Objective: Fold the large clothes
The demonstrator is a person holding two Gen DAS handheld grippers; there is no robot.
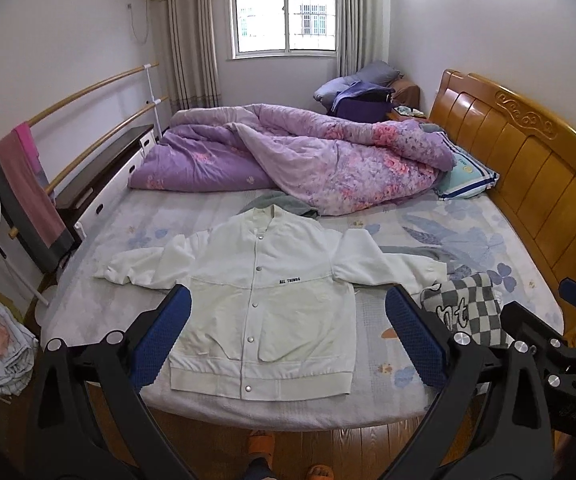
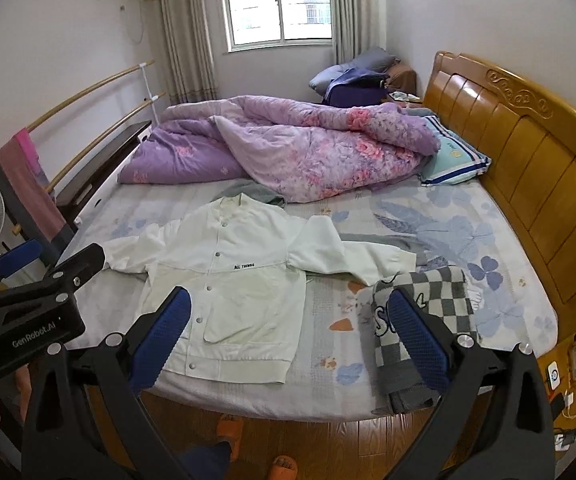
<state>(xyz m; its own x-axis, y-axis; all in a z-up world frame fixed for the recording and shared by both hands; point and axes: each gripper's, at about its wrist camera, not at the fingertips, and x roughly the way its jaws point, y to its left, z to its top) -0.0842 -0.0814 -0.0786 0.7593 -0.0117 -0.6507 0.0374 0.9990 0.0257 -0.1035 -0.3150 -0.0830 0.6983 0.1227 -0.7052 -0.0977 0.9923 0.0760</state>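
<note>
The snap-front cotton jacket [image 1: 264, 300] is off-white with small black lettering across the chest. Beside it, the folded knit garment [image 1: 466, 308] is a grey-and-white checkerboard. The bedsheet [image 1: 440, 236] is pale with blue leaf prints, the rumpled quilt [image 1: 328, 156] purple with pink flowers, and the carved wooden headboard [image 1: 528, 152] honey-orange.

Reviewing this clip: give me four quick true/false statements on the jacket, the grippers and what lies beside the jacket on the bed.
1. The white jacket lies spread flat, front up, sleeves out. True.
2. The left gripper is clamped on the jacket's hem. False: it is open, holding nothing.
3. A checkered garment lies on the jacket's headboard side. True.
4. The right gripper holds a sleeve. False: it is open and empty.
</note>
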